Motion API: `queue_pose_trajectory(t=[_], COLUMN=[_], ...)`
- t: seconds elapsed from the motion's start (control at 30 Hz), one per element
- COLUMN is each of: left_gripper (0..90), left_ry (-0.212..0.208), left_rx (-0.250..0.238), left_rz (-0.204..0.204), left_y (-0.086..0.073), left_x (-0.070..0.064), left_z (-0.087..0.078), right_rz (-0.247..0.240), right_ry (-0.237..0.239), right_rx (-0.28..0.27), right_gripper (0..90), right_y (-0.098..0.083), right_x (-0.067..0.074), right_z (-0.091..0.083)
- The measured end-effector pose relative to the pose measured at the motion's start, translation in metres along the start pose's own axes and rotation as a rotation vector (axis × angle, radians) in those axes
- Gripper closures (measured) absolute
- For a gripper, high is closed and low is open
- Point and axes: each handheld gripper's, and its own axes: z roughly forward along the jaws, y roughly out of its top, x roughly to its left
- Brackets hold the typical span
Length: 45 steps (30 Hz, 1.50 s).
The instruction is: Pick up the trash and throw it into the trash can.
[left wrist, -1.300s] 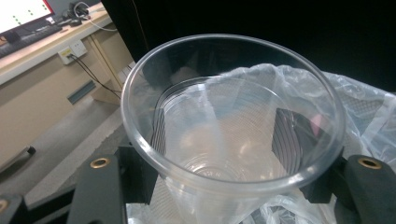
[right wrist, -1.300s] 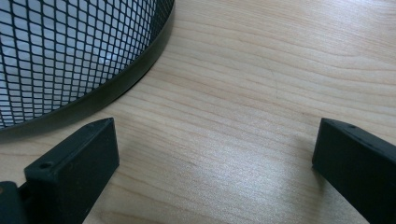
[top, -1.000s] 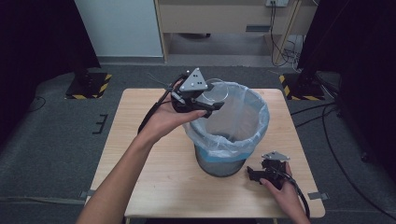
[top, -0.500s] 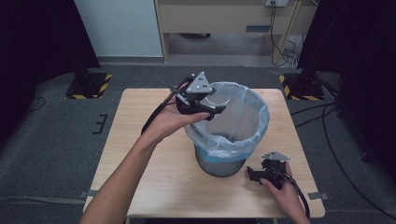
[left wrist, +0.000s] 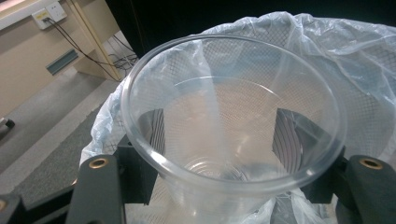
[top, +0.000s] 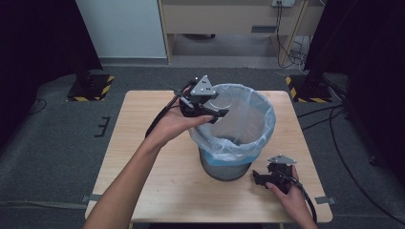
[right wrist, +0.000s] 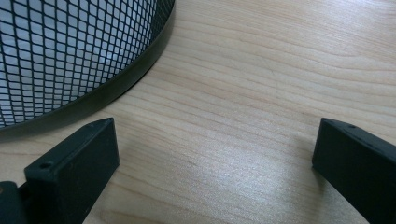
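A clear plastic cup [left wrist: 233, 135] is clamped between the two black jaws of my left gripper [left wrist: 219, 133], its mouth facing the camera. In the high view my left gripper [top: 216, 114] holds the cup [top: 223, 100] over the near-left rim of a black mesh waste bin [top: 229, 167] lined with a pale blue plastic bag [top: 260, 124]. The bag [left wrist: 327, 56] lies right behind the cup. My right gripper [top: 259, 178] rests on the wooden table [top: 157, 162] by the bin's right foot. Its jaws [right wrist: 215, 154] stand wide apart with bare wood between them.
The bin's mesh wall and base ring [right wrist: 70, 60] curve past the right gripper's left jaw. Black cables trail from both grippers. Beyond the table [right wrist: 271, 70] lie dark floor mats, hazard-striped stands [top: 90, 88] and a wall cabinet [top: 229, 16].
The left hand with the cup has shifted only slightly at the bin's rim. The right hand has stayed where it was.
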Motion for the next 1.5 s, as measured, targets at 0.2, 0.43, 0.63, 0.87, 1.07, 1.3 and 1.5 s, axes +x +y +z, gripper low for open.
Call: queue_pose_trajectory(t=[0.2, 0.43, 0.63, 0.87, 1.07, 1.3, 1.5], left_gripper=[22.9, 9.0, 6.8, 3.8, 2.9, 2.9, 3.0], left_ry=[0.026, 0.034, 0.115, 0.197, 0.257, 0.294, 0.291], left_rx=[0.0, -0.044, -0.081, -0.104, -0.108, -0.097, -0.055], left_rz=[-0.031, -0.045, -0.08, -0.135, -0.182, -0.277, -0.32], left_y=[0.003, 0.002, -0.001, -0.015, -0.039, -0.085, -0.117], left_x=[0.003, 0.007, 0.014, 0.03, 0.043, 0.061, 0.069], left_z=[0.003, -0.006, -0.027, -0.056, -0.078, -0.092, -0.091], right_rz=[-0.001, -0.005, -0.001, -0.003, -0.002, -0.004, -0.003], right_ry=[0.001, 0.002, 0.001, 0.003, 0.003, 0.005, 0.005], right_rx=[0.0, 0.001, 0.001, 0.002, 0.002, 0.005, 0.005], right_gripper=[0.5, 0.5, 0.6, 0.5, 0.5, 0.5, 0.5], right_y=[0.0, 0.0, 0.0, 0.0, 0.0, 0.0, 0.0], right_x=[0.0, 0.0, 0.0, 0.0, 0.0, 0.0, 0.0], right_z=[0.0, 0.0, 0.0, 0.0, 0.0, 0.0, 0.0])
